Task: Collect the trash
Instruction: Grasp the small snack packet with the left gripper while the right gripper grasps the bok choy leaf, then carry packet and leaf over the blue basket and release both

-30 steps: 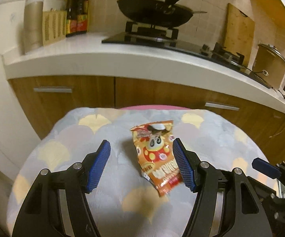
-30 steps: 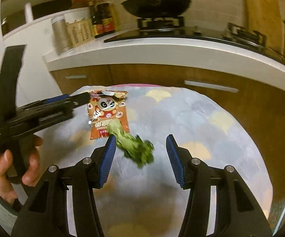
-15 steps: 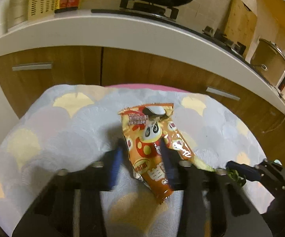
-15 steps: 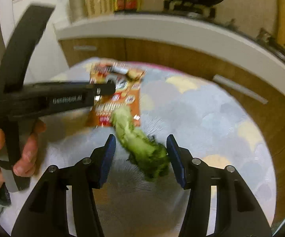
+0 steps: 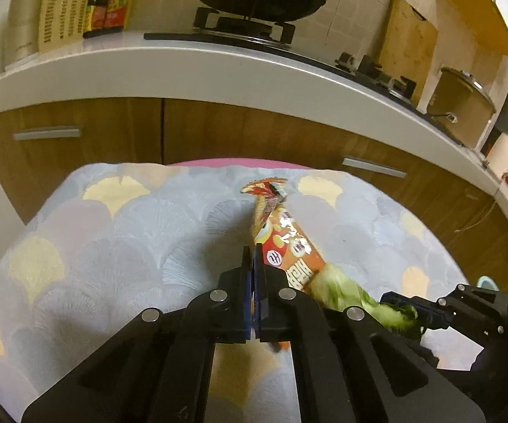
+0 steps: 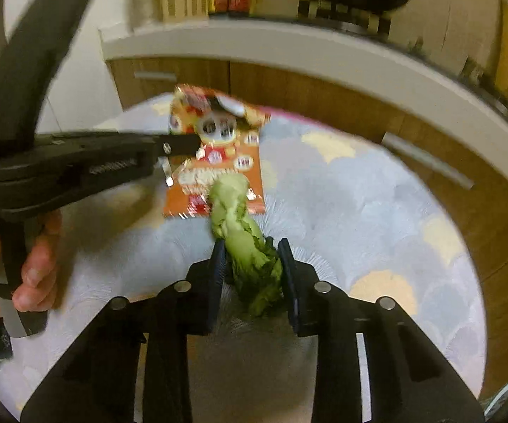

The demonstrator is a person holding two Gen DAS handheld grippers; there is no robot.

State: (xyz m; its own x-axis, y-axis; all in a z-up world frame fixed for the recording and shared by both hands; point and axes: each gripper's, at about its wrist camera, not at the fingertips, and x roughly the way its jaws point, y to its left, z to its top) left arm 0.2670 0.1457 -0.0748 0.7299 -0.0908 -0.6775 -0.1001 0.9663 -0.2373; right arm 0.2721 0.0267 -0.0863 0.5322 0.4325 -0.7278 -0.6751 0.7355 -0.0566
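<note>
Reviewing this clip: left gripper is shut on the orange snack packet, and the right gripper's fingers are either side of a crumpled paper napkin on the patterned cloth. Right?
Not quite. What lies between the fingers of the right gripper is a green leafy vegetable scrap, not a paper napkin; the right wrist view shows it, with the fingers closing on it. The rest holds: the left gripper is shut on the orange snack packet over the patterned cloth.

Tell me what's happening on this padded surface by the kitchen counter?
A person is picking up trash with two handheld grippers. The left gripper is shut on the edge of the orange snack wrapper. The right gripper is closing around the wilted green vegetable scrap, whose far end overlaps the wrapper. Both items remain at the patterned cushion.
</note>
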